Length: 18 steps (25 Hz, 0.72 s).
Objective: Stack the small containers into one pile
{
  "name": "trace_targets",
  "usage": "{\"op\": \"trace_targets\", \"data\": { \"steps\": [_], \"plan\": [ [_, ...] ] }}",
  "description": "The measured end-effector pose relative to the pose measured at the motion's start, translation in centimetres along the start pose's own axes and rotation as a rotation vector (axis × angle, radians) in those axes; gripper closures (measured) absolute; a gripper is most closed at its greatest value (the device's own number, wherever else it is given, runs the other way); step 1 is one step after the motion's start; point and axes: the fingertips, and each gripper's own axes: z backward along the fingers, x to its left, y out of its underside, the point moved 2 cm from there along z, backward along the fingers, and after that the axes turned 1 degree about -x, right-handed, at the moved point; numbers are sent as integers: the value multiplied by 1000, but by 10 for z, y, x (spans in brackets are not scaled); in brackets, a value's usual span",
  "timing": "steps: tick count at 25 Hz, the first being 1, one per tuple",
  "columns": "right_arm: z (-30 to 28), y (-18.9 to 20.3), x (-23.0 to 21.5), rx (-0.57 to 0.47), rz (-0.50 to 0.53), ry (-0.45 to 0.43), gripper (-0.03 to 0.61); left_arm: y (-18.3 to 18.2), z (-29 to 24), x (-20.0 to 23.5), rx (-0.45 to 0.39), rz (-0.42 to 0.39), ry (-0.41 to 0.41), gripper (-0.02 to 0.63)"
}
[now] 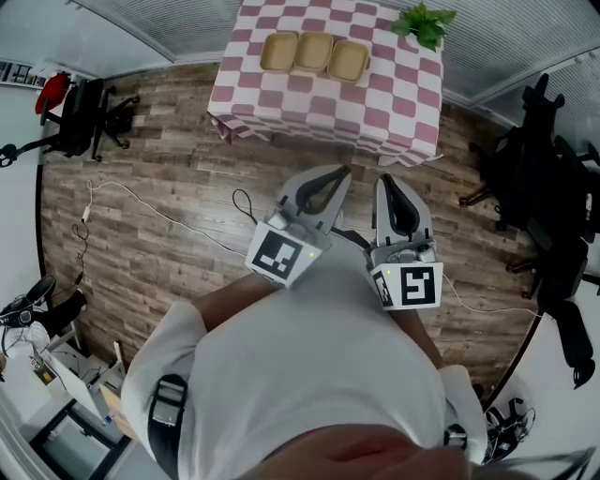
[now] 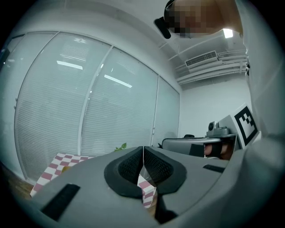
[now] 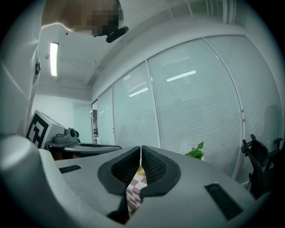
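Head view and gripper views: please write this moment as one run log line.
stage: not started | containers: three unstacked on table | left gripper: shut, empty | right gripper: shut, empty

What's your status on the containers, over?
Left gripper, right gripper: jaws shut, empty, near the body. Three tan containers in a row on the checkered table ahead, unstacked. Plant on the table's corner, apart from them.

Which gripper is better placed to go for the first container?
Left, marginally. Both are shut, empty and short of the table; the left gripper points toward the containers, while the right gripper sits off to their right.
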Motion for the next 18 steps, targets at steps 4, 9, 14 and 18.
{"op": "trace_targets", "data": {
  "steps": [4, 9, 14, 18],
  "plan": [
    [-5, 2, -2, 11, -8, -17, 546, 1, -4, 6, 11, -6, -15, 578],
    [-25, 4, -5, 21, -10, -29, 546, 1, -13, 23, 9, 7, -25, 578],
    [-61, 5, -8, 34, 2, -40, 546, -1, -28, 54, 9, 13, -21, 578],
    [-104, 6, -12, 49, 14, -52, 546, -3, -46, 91, 2, 26, -16, 578]
  ]
}}
